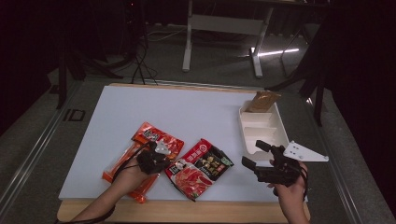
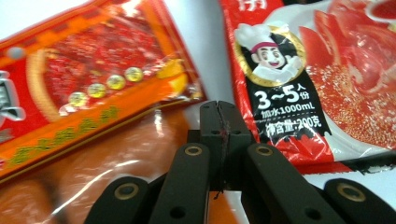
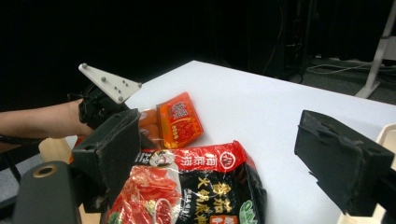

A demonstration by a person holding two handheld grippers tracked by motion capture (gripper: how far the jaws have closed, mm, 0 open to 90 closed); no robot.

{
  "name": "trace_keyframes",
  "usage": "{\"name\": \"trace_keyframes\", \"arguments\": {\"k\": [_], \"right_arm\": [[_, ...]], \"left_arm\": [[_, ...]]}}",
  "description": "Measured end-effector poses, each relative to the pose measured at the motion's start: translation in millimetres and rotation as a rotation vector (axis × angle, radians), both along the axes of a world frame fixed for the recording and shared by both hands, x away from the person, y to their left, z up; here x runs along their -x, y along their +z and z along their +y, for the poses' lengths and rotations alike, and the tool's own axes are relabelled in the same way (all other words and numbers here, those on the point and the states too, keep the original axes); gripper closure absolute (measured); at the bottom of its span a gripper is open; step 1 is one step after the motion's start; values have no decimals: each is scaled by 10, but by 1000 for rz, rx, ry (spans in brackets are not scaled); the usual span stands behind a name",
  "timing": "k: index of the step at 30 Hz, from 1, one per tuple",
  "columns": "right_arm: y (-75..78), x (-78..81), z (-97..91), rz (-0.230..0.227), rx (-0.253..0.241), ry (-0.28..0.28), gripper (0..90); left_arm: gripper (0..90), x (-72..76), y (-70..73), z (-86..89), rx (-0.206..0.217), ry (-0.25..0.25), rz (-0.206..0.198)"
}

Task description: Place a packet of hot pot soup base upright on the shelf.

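An orange-red sauce packet (image 1: 156, 137) lies on the white table (image 1: 187, 112), partly over a clear pack of orange sausages (image 1: 122, 164). To its right lies a red and black hotpot packet (image 1: 201, 168). My left gripper (image 1: 159, 158) is low over the seam between these packets. In the left gripper view its pads (image 2: 219, 116) are pressed together with nothing visible between them, the orange packet (image 2: 93, 79) to the left and the red packet (image 2: 327, 70) to the right. My right gripper (image 1: 252, 153) is open and held above the table beside the tray, facing the red packet (image 3: 196, 186).
A white divided tray (image 1: 273, 135) stands at the right with a brown pouch (image 1: 264, 100) at its far end. The table's wooden front edge (image 1: 187, 211) runs below the packets. A table frame stands on the dark floor behind.
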State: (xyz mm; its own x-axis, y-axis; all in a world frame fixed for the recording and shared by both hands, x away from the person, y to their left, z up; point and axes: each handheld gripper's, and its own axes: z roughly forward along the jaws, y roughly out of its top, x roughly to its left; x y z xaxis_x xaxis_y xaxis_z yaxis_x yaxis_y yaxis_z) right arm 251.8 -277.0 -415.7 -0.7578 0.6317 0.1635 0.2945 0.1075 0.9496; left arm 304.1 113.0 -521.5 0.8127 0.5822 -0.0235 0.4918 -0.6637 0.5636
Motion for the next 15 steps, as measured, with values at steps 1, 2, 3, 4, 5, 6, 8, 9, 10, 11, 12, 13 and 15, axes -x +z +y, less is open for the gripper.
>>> {"name": "trace_keyframes", "arguments": {"k": [1,2,3,4,5,6,8,9,10,11,12,13,15], "right_arm": [[-3,-5,0,1,-2,1,143],[-7,-9,0,1,-2,2,143],[-13,-10,1,5,-2,3,143],[-20,-10,2,7,-1,5,143],[-25,-9,3,9,2,5,143],[-29,-6,2,10,2,6,143],[-29,-3,4,10,5,7,143],[-27,0,4,8,6,5,143],[-24,3,4,8,3,7,143],[-20,9,6,9,2,9,143],[-16,18,9,9,3,7,143],[-14,24,13,9,5,8,144],[-18,38,23,9,9,13,143]], "left_arm": [[900,5,1,-11,-3,1,2],[900,9,5,-15,2,2,4],[900,9,6,-16,13,7,16],[900,16,2,-26,16,8,20],[900,23,2,-35,14,11,18],[900,28,6,-41,16,12,23],[900,46,10,-64,17,3,28],[900,55,11,-78,20,-2,30],[900,64,11,-91,28,-6,40],[900,72,12,-105,30,-13,45],[900,84,10,-120,32,-15,49],[900,103,10,-147,33,-25,53],[900,135,14,-191,33,-39,49]]}}
